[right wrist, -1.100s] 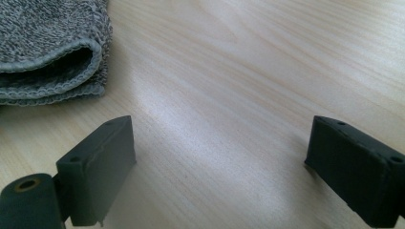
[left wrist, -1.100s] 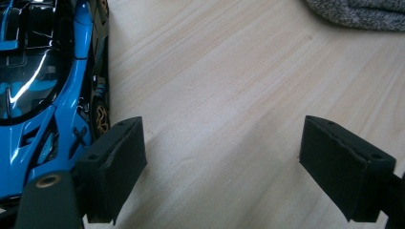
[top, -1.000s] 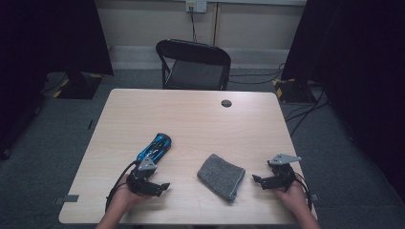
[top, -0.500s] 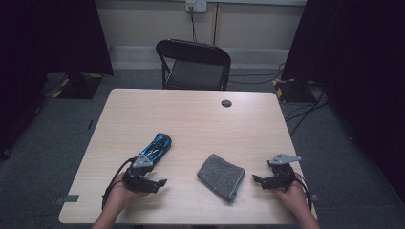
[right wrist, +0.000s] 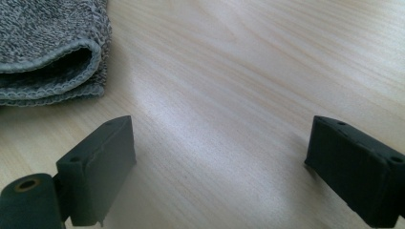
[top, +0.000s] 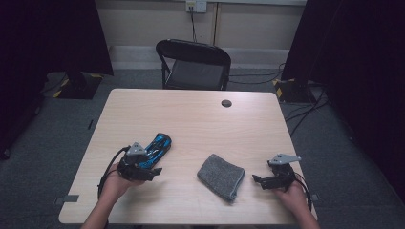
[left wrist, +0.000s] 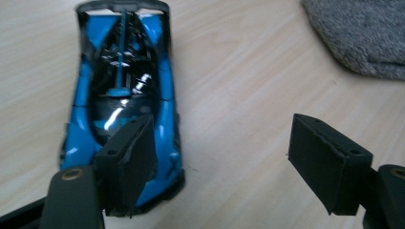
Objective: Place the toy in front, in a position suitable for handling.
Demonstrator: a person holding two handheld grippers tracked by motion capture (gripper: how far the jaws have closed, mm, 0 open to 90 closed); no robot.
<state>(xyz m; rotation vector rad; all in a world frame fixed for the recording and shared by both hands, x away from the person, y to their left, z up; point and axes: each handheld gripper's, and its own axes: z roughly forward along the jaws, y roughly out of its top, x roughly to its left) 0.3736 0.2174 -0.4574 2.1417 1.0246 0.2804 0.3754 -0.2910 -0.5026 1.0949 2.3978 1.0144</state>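
The blue toy car lies flat on the counter in the left of the left gripper view. The left gripper has just been closing its jaws, yet they stand apart with bare counter between; one jaw overlaps the car's near end, probably lining up a grasp. The right gripper rests with jaws apart beside the folded grey cloth.
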